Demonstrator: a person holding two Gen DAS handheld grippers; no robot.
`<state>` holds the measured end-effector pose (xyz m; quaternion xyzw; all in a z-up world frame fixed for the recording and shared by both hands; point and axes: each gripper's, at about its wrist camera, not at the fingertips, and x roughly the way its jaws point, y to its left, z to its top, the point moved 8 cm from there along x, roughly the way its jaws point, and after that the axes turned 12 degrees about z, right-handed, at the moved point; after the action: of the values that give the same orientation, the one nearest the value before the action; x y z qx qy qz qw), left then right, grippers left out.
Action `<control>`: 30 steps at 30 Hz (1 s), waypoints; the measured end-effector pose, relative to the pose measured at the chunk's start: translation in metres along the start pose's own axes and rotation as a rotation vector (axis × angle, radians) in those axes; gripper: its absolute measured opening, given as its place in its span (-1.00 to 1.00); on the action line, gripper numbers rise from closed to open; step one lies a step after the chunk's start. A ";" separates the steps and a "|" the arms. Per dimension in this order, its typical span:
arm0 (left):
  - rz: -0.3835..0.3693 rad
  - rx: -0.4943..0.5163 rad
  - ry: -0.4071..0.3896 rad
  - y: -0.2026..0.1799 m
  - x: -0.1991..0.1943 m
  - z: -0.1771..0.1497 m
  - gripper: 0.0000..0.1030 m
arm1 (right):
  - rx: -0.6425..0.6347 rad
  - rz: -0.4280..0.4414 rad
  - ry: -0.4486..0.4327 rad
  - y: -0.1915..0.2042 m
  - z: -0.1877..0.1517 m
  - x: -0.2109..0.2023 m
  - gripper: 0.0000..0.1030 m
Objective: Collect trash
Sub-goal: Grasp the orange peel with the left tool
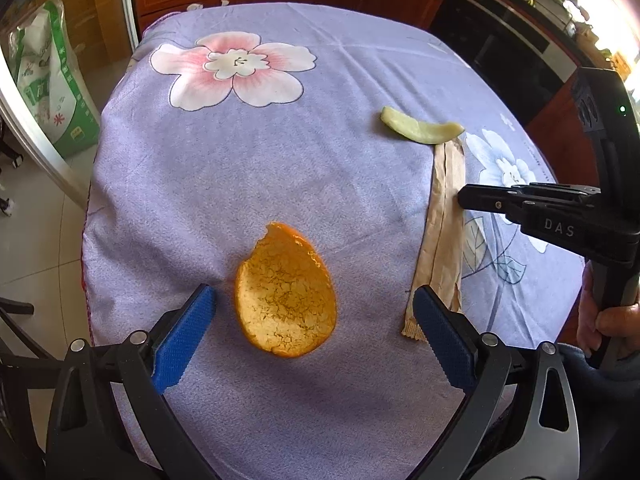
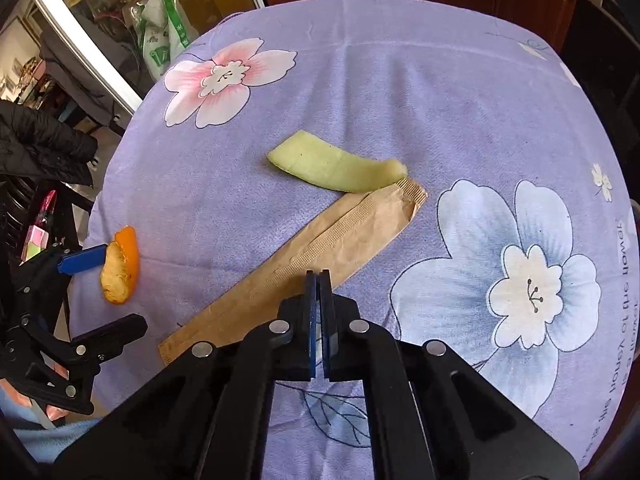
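**Right gripper pinching the paper wrapper**

The right gripper is clamping its jaws together on the edge of the long brown paper wrapper, lying flat on the lilac flowered counter, probably to lift it. The left gripper is hanging wide open around the curled orange peel, ready to close. The pale green rind strip is lying untouched just beside the wrapper's far end.

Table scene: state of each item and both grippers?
orange peel: lying inner side up, between open left fingers, not gripped
melon rind: lying loose, one end at the paper sleeve
paper sleeve: flat, right fingers shut at its edge
left gripper: open
right gripper: shut
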<state>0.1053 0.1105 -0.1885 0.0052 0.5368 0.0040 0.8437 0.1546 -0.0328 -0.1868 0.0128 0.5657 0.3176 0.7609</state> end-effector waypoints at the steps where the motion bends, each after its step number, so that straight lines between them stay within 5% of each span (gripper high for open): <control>1: -0.003 0.005 -0.006 -0.002 -0.002 0.003 0.92 | 0.000 0.003 0.000 -0.001 -0.001 -0.001 -0.96; 10: 0.004 0.017 -0.014 0.001 -0.005 0.012 0.92 | 0.067 -0.001 -0.033 -0.023 0.009 -0.017 -0.81; 11: 0.002 0.010 -0.009 0.003 -0.004 0.010 0.91 | 0.063 -0.002 -0.039 -0.022 0.012 -0.018 -0.71; 13: 0.007 -0.004 -0.005 0.006 -0.003 0.007 0.88 | 0.053 -0.013 -0.062 -0.024 0.022 -0.022 -0.13; 18: 0.014 -0.021 -0.007 0.008 -0.002 0.004 0.35 | 0.025 -0.038 -0.097 -0.029 0.049 -0.022 -0.07; 23: 0.008 -0.036 -0.031 0.011 -0.008 0.006 -0.75 | 0.014 -0.029 -0.096 -0.030 0.058 -0.011 -0.07; 30: -0.023 -0.002 -0.066 -0.006 -0.016 0.023 -0.82 | 0.005 -0.015 -0.085 -0.026 0.058 0.001 -0.12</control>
<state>0.1193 0.1042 -0.1641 -0.0017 0.5084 -0.0055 0.8611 0.2173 -0.0338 -0.1766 0.0238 0.5339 0.3096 0.7865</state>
